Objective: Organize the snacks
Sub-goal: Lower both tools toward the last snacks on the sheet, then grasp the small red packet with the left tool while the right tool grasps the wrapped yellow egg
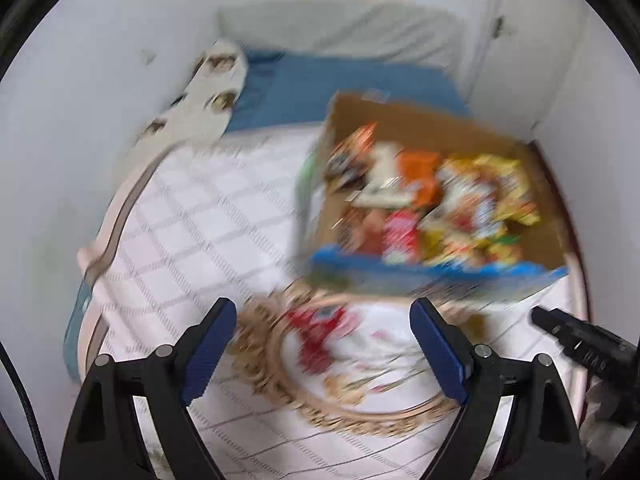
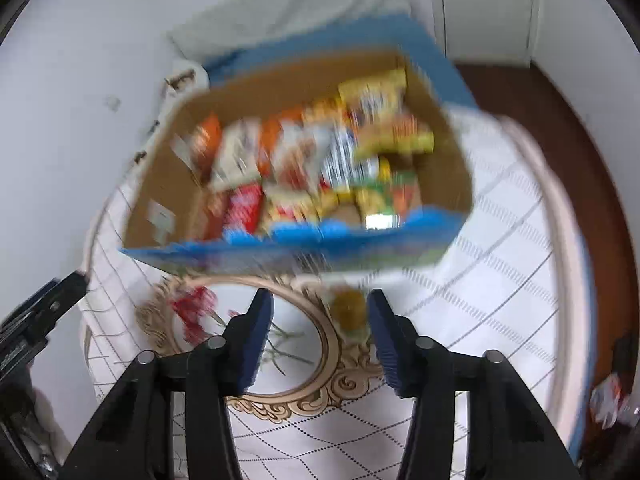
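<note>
A cardboard box [image 1: 540, 236] with a blue front edge lies on the bed, full of several colourful snack packets [image 1: 424, 200]. It also shows in the right wrist view [image 2: 168, 184], with the packets [image 2: 312, 160] inside. An oval tray with a gilt rim [image 1: 264, 376] lies in front of the box, also seen in the right wrist view [image 2: 320, 396]. A red snack packet [image 1: 316, 332] lies on the tray's left side [image 2: 192, 312], and a yellowish packet [image 2: 348, 312] at its right. My left gripper [image 1: 324, 344] is open above the tray. My right gripper [image 2: 320, 336] is open, empty. Both views are blurred.
The bed has a white checked cover [image 1: 200, 216], a blue sheet [image 1: 340, 88] and a white pillow [image 1: 340, 28] at the back. White walls stand left and behind. A brown floor [image 2: 580, 152] runs along the bed's right side. The right gripper's body [image 1: 580, 344] shows at the right.
</note>
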Tool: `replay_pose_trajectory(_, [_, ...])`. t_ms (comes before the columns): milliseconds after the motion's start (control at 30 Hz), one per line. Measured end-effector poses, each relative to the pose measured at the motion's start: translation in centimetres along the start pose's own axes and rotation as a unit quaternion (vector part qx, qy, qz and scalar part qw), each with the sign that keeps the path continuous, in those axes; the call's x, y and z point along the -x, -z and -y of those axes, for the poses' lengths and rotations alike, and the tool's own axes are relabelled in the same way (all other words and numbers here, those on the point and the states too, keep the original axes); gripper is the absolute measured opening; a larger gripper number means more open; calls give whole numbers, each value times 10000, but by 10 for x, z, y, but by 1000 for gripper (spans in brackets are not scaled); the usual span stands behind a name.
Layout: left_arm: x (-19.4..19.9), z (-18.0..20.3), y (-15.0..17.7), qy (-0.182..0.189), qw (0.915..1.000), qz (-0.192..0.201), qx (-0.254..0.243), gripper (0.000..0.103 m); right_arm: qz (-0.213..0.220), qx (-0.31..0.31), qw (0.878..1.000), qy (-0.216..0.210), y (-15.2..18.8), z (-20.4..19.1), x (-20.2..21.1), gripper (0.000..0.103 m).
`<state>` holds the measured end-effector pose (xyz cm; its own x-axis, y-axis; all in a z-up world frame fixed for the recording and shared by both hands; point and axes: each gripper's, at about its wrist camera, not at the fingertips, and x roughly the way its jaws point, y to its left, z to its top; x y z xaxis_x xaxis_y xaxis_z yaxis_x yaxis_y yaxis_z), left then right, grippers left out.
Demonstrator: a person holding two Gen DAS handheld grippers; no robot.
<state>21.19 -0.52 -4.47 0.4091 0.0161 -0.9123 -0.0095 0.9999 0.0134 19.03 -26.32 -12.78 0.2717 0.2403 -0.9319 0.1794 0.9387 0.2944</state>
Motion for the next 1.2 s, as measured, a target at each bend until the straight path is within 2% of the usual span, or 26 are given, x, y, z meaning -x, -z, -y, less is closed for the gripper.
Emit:
replay_pose_trajectory(67, [-25,-16,11,-170,9993,-309,95,89,-155,-202,9997,-34,5,11,-26,52])
replay_pose_trajectory(133, [-48,-28,19,-179,9974,-651,242,89,-310,-338,9989,12,6,19,-49,58])
replay_pose_trajectory(200, [-67,-37,25,-225,9952,-899,320,89,-525,-558,9971,-36,8,28,-73,70])
replay_pose_trajectory(300, [-88,-42,29,-275,9930,-1114,295,89,-775,-665,9948,-40,11,32,-101,70])
replay_pose_trajectory(367, [-100,-41,29,-163,9917,-1246,276,89,-888,-664,9938,-55,12,30,-116,70])
replay_pose_trajectory(433, [-111,-33,26,-105,9907,-1352,101,89,-989,-640,9930,13,14,28,-128,69])
replay_pose_trajectory(500, [-119,-25,24,-114,9898,-1420,-62,89,-1006,-569,9933,89,15,26,-134,58])
replay_pose_trajectory(600, [-135,-11,19,13,9866,-1603,-311,89,-1005,-498,9936,117,18,24,-134,55])
replay_pose_trajectory(767, [-155,13,12,-135,9829,-1599,-906,89,-1014,-459,9938,69,23,24,-129,51])
replay_pose_trajectory(800, [-158,16,12,-130,9824,-1579,-992,84,-1018,-458,9937,72,24,24,-129,51])
replay_pose_trajectory(833, [-161,21,12,-137,9814,-1541,-1134,66,-1029,-444,9937,73,25,23,-128,51])
replay_pose_trajectory(900, [-166,27,16,-197,9778,-1626,-1311,43,-1040,-381,9938,90,28,20,-127,50])
replay_pose_trajectory(967, [-165,31,24,-171,9765,-1641,-1389,40,-1062,-314,9938,87,37,16,-125,49])
replay_pose_trajectory(1000, [-162,32,28,-148,9762,-1637,-1412,40,-1076,-273,9938,40,43,14,-123,43])
replay_pose_trajectory(1067, [-155,31,47,16,9752,-1758,-1342,40,-1130,-184,9934,-15,55,7,-117,43])
replay_pose_trajectory(1200, [-145,23,98,424,9695,-2191,-1018,39,-1338,-13,9909,-161,87,1,-107,43])
